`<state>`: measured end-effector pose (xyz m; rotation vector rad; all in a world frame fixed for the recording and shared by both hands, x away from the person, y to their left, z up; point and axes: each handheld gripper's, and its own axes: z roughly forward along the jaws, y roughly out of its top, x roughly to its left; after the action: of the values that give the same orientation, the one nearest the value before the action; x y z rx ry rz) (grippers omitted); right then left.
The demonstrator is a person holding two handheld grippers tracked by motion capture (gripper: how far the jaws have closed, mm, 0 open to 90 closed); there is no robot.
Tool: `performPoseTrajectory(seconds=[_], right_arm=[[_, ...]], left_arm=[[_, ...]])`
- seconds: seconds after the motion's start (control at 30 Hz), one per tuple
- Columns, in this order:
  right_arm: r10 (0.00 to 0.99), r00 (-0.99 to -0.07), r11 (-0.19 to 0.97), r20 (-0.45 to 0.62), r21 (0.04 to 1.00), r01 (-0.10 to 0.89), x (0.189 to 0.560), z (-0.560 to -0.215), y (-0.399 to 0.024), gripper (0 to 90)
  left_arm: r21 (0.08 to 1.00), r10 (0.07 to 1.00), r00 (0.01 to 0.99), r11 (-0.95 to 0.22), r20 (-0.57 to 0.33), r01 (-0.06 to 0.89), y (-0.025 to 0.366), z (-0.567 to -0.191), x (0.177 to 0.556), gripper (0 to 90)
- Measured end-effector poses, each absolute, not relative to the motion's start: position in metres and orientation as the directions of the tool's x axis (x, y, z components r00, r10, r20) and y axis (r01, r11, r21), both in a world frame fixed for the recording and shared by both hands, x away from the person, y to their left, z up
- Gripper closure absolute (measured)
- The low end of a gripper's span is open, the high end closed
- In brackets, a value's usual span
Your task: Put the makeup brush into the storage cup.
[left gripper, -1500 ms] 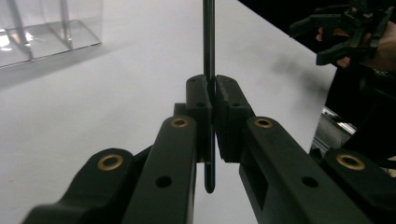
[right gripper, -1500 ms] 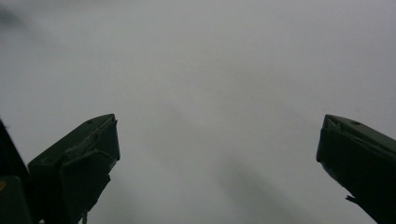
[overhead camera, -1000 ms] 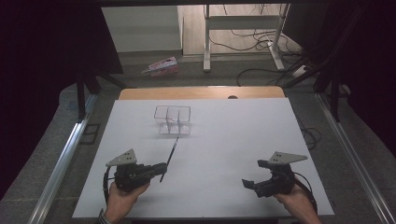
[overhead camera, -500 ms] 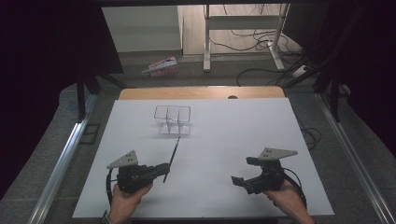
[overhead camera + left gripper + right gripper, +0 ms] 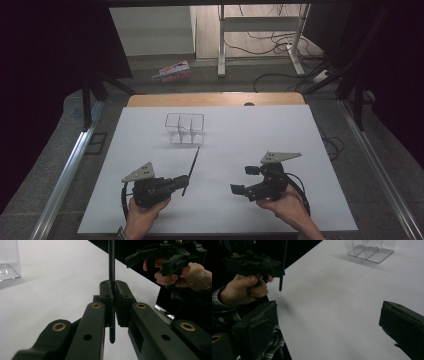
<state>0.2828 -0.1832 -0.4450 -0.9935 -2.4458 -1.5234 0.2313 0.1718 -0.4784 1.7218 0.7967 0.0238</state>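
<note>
Rod (image 5: 190, 165) sits pinched in the left gripper (image 5: 182, 182) over a white table (image 5: 250, 135), pointing toward a clear organizer (image 5: 185, 128); dark room, cables on the floor (image 5: 272, 37). Left gripper view: jaws clamp the rod. Right gripper view: right gripper (image 5: 329, 330) jaws wide apart.

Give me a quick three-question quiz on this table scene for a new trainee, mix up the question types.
1. True or false: the left tool is shut on the thin black rod.
2. Multiple choice: the clear divided container stands A) between the two tools, B) farther up the white table, beyond the rod's far tip, C) in the right hand.
3. Fill in: the right tool has its jaws ____ and holds nothing.

Key: 1 true; in the left gripper view the jaws pinch the rod. 2 B. 3 open; in the right gripper view its jaws stand wide apart.
</note>
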Motion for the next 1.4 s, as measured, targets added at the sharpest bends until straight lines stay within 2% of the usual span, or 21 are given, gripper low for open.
performPoseTrajectory(seconds=[0.5, 0.77, 0.8, 0.87, 0.97, 1.03, 1.07, 1.13, 1.17, 1.37, 1.4], right_arm=[[0.407, -0.802, 0.296, 0.436, 0.768, 0.568, 0.294, -0.441, -0.131, 19.5], [0.377, -0.818, 0.290, 0.434, 0.784, 0.549, 0.297, -0.440, -0.119, 28.1], [0.371, -0.817, 0.283, 0.441, 0.785, 0.552, 0.298, -0.439, -0.118, 32.8], [0.364, -0.816, 0.278, 0.450, 0.783, 0.556, 0.298, -0.439, -0.117, 34.6], [0.339, -0.813, 0.267, 0.474, 0.780, 0.566, 0.301, -0.439, -0.115, 43.6], [0.336, -0.811, 0.263, 0.479, 0.779, 0.569, 0.301, -0.439, -0.115, 45.6], [0.321, -0.811, 0.260, 0.490, 0.778, 0.573, 0.303, -0.440, -0.114, 50.8], [0.317, -0.809, 0.259, 0.495, 0.775, 0.576, 0.303, -0.440, -0.114, 52.7], [0.304, -0.803, 0.253, 0.512, 0.770, 0.586, 0.304, -0.440, -0.114, 57.4], [0.277, -0.793, 0.251, 0.542, 0.756, 0.604, 0.305, -0.442, -0.111, 67.0], [0.270, -0.788, 0.245, 0.553, 0.752, 0.612, 0.306, -0.443, -0.110, 74.5]], left_arm=[[0.875, 0.492, 0.783, -0.081, -0.381, 0.477, 0.161, -0.480, 0.231, 86.1], [0.875, 0.485, 0.788, -0.091, -0.378, 0.476, 0.156, -0.482, 0.233, 86.1], [0.875, 0.483, 0.789, -0.091, -0.379, 0.475, 0.155, -0.482, 0.233, 86.0], [0.876, 0.482, 0.791, -0.093, -0.376, 0.473, 0.154, -0.482, 0.233, 86.1], [0.875, 0.475, 0.794, -0.096, -0.379, 0.475, 0.152, -0.483, 0.233, 86.1], [0.875, 0.474, 0.795, -0.099, -0.378, 0.475, 0.151, -0.483, 0.233, 86.1], [0.876, 0.473, 0.797, -0.101, -0.376, 0.473, 0.150, -0.483, 0.233, 86.0], [0.876, 0.473, 0.798, -0.103, -0.374, 0.472, 0.150, -0.483, 0.233, 86.0], [0.878, 0.474, 0.799, -0.102, -0.370, 0.468, 0.149, -0.483, 0.233, 86.0], [0.881, 0.469, 0.803, -0.101, -0.368, 0.463, 0.149, -0.483, 0.233, 86.0], [0.881, 0.466, 0.806, -0.107, -0.365, 0.461, 0.148, -0.483, 0.233, 85.9]])
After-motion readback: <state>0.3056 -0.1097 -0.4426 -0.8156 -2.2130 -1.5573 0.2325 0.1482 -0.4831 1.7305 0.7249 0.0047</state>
